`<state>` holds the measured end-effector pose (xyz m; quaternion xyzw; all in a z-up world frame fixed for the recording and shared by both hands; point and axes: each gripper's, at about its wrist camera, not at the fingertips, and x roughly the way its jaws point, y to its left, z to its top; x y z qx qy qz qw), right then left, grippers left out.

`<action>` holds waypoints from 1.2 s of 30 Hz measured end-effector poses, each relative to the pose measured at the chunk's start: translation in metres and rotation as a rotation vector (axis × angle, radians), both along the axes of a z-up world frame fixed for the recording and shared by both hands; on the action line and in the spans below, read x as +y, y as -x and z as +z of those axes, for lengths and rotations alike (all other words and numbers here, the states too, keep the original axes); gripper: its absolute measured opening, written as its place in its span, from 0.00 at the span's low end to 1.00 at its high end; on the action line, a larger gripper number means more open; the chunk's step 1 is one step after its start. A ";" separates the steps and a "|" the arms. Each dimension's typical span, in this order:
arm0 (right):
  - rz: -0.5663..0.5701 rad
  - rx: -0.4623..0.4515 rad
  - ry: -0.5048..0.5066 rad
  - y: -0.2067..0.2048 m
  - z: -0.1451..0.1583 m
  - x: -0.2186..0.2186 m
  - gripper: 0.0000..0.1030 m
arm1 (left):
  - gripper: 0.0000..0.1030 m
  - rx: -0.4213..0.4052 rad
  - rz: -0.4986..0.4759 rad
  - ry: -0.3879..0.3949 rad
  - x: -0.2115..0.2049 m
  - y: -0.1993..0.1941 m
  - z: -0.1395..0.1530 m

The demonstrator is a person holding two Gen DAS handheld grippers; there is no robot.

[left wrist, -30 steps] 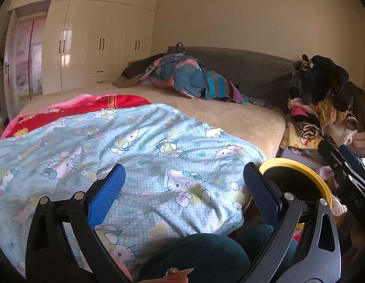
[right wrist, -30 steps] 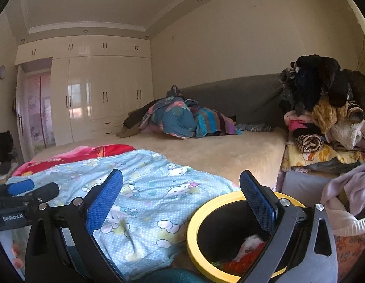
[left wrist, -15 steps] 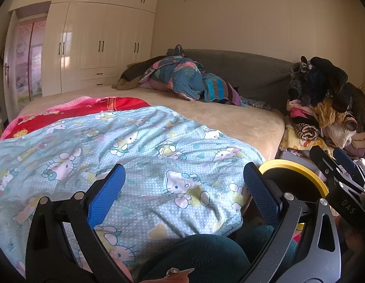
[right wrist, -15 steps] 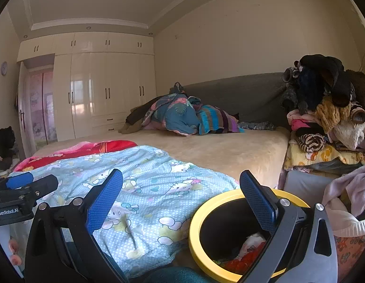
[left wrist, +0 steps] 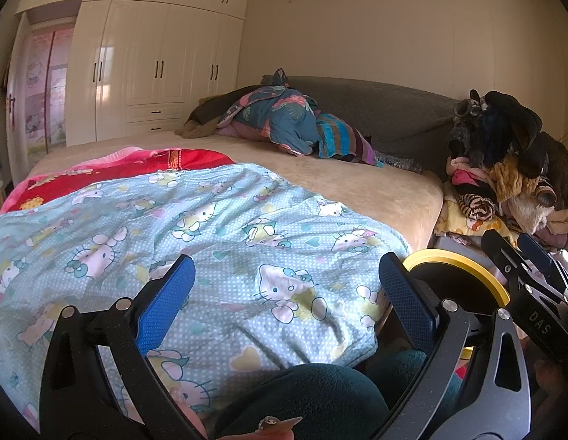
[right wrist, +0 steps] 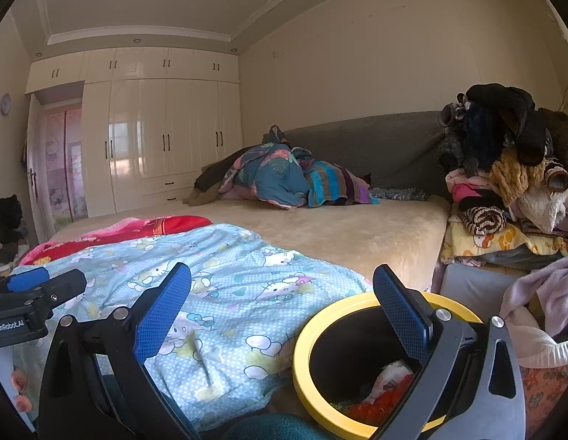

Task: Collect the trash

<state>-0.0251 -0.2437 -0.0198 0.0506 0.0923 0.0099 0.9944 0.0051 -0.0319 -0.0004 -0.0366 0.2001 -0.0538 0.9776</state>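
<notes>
Trash [right wrist: 388,388], a crumpled pale and red heap, lies at the bottom of the yellow-rimmed bin [right wrist: 302,344] on the floor by the near right corner of the bed [right wrist: 357,234]. It sits low and right of the right gripper [right wrist: 282,311], whose jaws gape with nothing held; that hand is nearer. The left gripper [left wrist: 286,293] is likewise spread and bare, over the blue cartoon blanket [left wrist: 218,227]. No loose litter is discernible; the bin's floor is mostly hidden.

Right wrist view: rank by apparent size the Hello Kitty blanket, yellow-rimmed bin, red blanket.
1. Hello Kitty blanket, largest.
2. Yellow-rimmed bin, though it sits nearest the camera, which inflates it.
3. Red blanket, smallest; only a strip shows, farther back.
</notes>
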 end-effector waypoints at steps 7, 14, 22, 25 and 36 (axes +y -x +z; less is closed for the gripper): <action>-0.002 0.000 0.000 0.000 0.000 -0.002 0.94 | 0.90 -0.001 0.000 0.002 0.000 0.000 0.000; -0.004 0.001 0.000 0.000 0.000 -0.003 0.94 | 0.90 -0.001 -0.001 0.002 0.001 0.000 0.000; -0.003 0.003 0.000 0.000 0.000 -0.003 0.94 | 0.90 0.002 0.000 0.004 0.000 0.000 -0.001; -0.004 0.003 0.000 -0.001 0.000 -0.003 0.94 | 0.90 0.002 0.000 0.005 0.000 0.000 -0.001; -0.010 0.015 0.000 -0.001 -0.002 -0.008 0.94 | 0.90 0.001 -0.002 0.008 0.001 0.000 0.000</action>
